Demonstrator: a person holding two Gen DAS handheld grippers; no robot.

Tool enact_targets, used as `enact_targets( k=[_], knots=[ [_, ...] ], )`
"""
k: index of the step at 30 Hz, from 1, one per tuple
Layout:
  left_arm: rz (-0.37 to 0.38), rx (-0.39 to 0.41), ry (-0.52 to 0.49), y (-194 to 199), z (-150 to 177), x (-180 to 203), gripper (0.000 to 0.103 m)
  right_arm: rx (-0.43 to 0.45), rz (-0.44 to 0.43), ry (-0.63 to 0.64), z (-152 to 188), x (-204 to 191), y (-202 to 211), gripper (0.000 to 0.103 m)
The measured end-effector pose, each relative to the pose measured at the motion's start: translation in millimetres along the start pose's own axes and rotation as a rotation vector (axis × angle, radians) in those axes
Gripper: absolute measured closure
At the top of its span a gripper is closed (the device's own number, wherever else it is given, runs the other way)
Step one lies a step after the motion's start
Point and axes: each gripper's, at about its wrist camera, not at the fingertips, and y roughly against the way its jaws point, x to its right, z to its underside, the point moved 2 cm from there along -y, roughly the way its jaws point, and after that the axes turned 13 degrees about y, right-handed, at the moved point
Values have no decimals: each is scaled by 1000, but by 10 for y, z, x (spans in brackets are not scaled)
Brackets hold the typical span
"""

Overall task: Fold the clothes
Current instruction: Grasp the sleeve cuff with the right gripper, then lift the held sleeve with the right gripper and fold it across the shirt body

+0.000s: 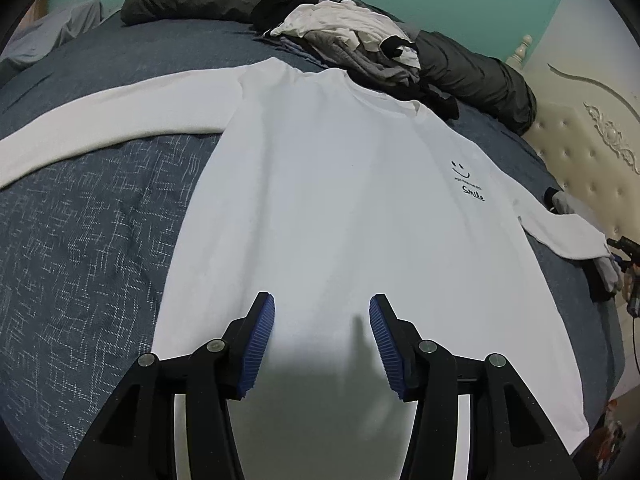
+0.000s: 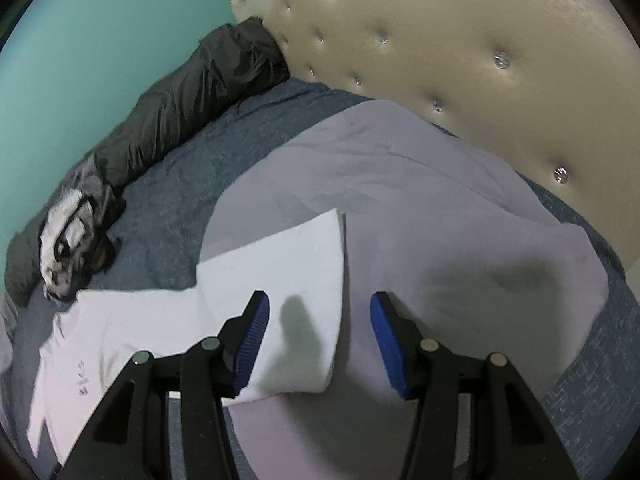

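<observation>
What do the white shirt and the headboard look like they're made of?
White shirt: soft matte knit, likely cotton jersey; it lies limp and flat, with a ribbed collar. Headboard: cream padded upholstery, probably faux leather; smooth slight sheen, button tufting with shiny studs.

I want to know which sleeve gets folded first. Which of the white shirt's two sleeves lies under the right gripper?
The sleeve on the headboard side, nearest the shirt's Smile print. The right gripper hangs open over its cuff; the other sleeve stretches away across the blue bedspread.

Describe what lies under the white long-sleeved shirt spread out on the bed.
The white shirt lies flat on the dark blue patterned bedspread. Its right sleeve rests on a pale lilac cloth. Anything else beneath the shirt's body is covered and cannot be seen.
</observation>
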Motion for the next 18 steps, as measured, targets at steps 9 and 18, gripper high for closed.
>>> enact_targets(
  k=[9, 18],
  knots=[
    [10, -5, -5, 7, 23, 0, 49, 4, -6, 65, -37, -130, 35, 100],
    [30, 18, 0, 147, -23, 8, 49, 93, -17, 103, -495, -321, 433, 101]
  ],
)
